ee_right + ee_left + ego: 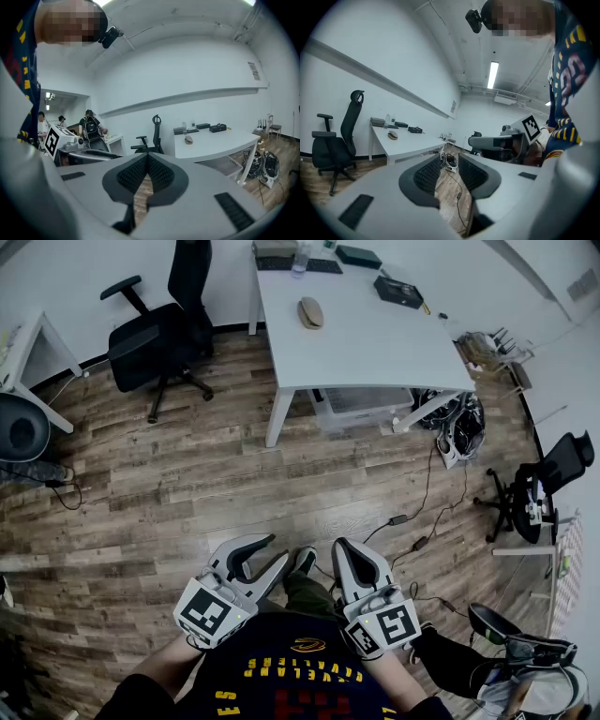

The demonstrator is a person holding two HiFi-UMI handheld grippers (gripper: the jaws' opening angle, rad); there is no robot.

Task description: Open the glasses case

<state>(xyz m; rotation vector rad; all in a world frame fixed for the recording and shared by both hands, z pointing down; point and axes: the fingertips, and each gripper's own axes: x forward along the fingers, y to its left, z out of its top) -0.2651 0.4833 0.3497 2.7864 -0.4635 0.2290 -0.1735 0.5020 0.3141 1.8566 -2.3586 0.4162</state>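
The glasses case (310, 312) lies shut on the white tabletop (375, 343), well apart from both tools, so its contents cannot be told. The left tool (272, 554) is held spread, with nothing between its jaws; the right tool (343, 547) is pressed together and empty. A slip is judged likely if the rounded case is prised without being steadied (it could skate away). Floor cables (397, 519) could be snagged on approach. The contents of the clear bin (361, 409) beneath the tabletop cannot be made out.
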